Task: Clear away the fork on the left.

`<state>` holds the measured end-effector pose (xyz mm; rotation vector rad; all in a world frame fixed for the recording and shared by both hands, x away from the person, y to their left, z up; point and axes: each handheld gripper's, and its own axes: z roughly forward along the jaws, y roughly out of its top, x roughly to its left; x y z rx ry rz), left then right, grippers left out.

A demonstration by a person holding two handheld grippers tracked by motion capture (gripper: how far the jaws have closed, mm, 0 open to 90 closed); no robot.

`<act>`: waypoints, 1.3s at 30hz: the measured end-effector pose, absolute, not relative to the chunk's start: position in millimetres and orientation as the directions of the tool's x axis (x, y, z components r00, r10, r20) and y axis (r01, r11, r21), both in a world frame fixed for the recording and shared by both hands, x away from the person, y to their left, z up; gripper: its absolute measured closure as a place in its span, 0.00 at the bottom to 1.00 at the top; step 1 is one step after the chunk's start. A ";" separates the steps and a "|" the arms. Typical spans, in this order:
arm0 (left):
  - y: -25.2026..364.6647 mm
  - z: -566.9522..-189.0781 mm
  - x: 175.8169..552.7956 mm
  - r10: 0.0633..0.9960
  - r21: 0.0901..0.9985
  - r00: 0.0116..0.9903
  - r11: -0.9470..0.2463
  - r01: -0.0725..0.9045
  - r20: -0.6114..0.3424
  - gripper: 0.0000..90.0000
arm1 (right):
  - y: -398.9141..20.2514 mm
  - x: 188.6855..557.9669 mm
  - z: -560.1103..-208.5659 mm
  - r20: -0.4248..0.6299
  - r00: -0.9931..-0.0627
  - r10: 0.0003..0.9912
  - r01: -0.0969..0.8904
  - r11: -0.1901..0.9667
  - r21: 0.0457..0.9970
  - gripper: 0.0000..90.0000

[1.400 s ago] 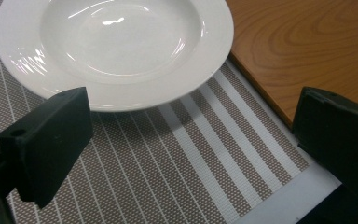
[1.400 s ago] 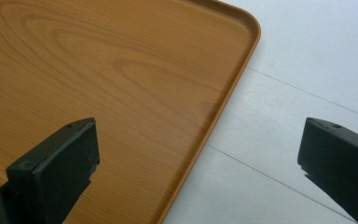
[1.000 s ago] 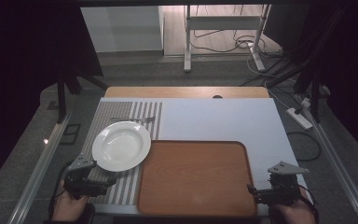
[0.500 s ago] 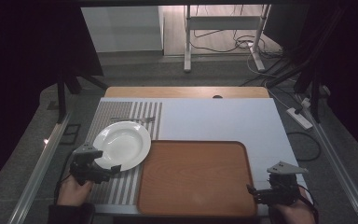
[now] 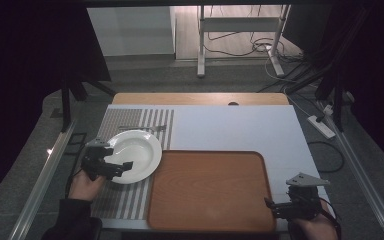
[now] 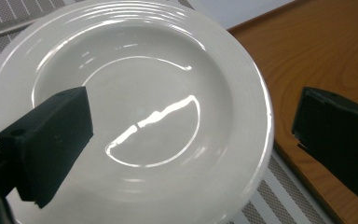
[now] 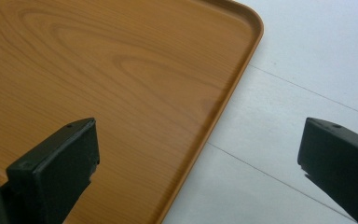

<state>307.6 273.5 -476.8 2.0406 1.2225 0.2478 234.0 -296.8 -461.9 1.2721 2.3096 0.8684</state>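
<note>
A white, empty plate [image 5: 139, 152] lies on the grey striped placemat [image 5: 130, 120], touching the left edge of the wooden tray [image 5: 210, 190]. My left gripper [image 5: 119, 161] is open at the plate's near-left side. In the left gripper view, the left gripper [image 6: 191, 116] straddles the plate [image 6: 135, 93]: one jaw hangs over its bowl, the other over the tray [image 6: 326, 51]. My right gripper [image 5: 272, 206] stands open at the tray's near-right corner. In the right gripper view, the right gripper [image 7: 200, 135] has one jaw above the tray [image 7: 98, 60] and one above the white table top [image 7: 307, 60].
A metal utensil [image 5: 141, 128] lies on the placemat just behind the plate; its handle [image 6: 9, 27] shows at the top left of the left gripper view. The tray holds nothing. Bare white table [image 5: 230, 125] extends behind the tray.
My left gripper has moved forward and right from the table's near edge, so its jaws now reach over the plate. The right gripper has stayed in place.
</note>
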 end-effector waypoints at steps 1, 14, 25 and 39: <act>273.2 -477.0 310.9 0.825 0.672 0.530 -0.279 0.686 -0.199 0.00 | -296.9 234.0 -461.8 -0.020 -0.528 0.849 0.626 0.404 0.667 0.00; 263.4 -479.7 351.8 0.832 0.652 0.514 -0.273 0.708 -0.210 0.00 | -297.2 234.4 -461.8 -0.019 -0.528 0.849 0.627 0.406 0.665 0.00; 254.1 -480.5 384.8 0.849 0.625 0.495 -0.286 0.726 -0.186 0.01 | -297.2 234.5 -462.1 -0.017 -0.528 0.849 0.627 0.403 0.667 0.00; 254.7 -487.4 420.7 0.853 0.609 0.493 -0.301 0.733 -0.172 0.00 | -297.1 234.6 -462.0 -0.017 -0.533 0.846 0.627 0.409 0.664 0.00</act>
